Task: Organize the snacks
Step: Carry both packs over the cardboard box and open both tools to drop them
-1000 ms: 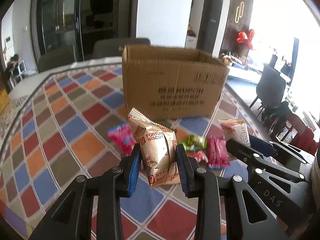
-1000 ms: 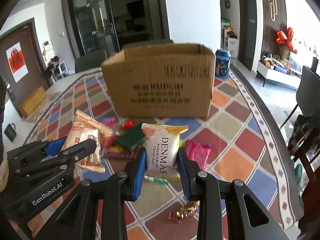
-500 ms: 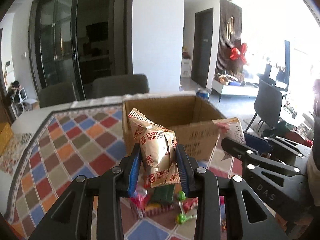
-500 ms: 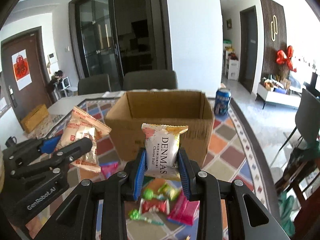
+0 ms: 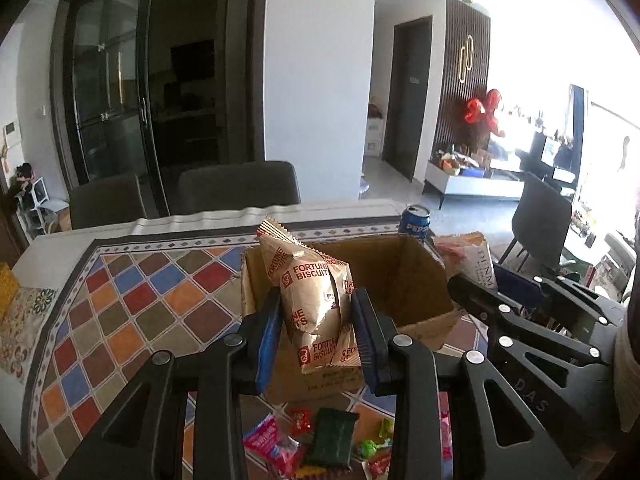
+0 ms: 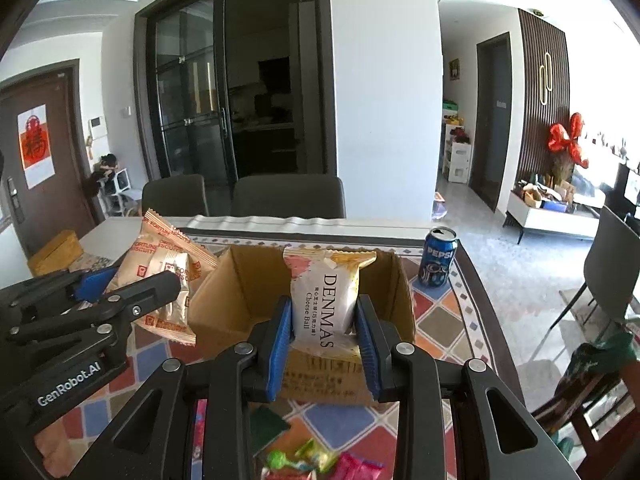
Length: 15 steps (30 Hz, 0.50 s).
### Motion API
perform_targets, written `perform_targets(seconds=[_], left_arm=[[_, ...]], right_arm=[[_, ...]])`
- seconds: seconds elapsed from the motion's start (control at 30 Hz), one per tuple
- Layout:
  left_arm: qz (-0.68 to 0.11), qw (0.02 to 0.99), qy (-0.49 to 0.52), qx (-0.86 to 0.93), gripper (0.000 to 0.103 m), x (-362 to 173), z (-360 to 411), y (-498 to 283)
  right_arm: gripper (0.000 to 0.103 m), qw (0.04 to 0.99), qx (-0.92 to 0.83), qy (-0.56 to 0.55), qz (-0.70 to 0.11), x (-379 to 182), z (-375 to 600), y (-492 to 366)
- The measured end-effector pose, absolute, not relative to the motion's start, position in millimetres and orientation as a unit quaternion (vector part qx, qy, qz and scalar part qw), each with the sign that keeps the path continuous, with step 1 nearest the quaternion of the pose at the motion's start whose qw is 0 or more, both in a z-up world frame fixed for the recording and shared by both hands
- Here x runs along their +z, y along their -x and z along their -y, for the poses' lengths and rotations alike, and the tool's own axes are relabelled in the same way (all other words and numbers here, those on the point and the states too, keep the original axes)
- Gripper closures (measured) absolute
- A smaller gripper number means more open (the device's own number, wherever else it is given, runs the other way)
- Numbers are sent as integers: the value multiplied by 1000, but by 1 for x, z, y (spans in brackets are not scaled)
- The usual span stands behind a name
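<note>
My left gripper is shut on a gold Fortune Biscuit packet and holds it upright above the near edge of the open cardboard box. My right gripper is shut on a white Denmas Cheese Ball packet, held upright over the near wall of the same box. The left gripper and its packet show at the left of the right wrist view. Small wrapped sweets lie on the checked tablecloth below both grippers.
A blue Pepsi can stands behind the box at its right. Dark chairs stand at the table's far side, another chair at the right. The colourful tablecloth spreads to the left.
Both grippers have risen from table height with their packets and moved forward, so I now look down into the open box. The loose sweets have dropped to the bottom of both views.
</note>
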<state>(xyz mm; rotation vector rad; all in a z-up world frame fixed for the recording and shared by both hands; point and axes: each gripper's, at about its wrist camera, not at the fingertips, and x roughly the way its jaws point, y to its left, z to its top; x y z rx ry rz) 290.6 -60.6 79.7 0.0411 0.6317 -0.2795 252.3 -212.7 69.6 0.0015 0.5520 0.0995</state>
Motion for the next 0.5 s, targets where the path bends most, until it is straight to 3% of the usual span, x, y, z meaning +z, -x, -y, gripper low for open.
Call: perform_targets(seconds=[0.5], left_arm=[[-394,906,-9,-152,68,37,77,-366]], right_arm=[[70,946,34,6,-323,46,222,-324]])
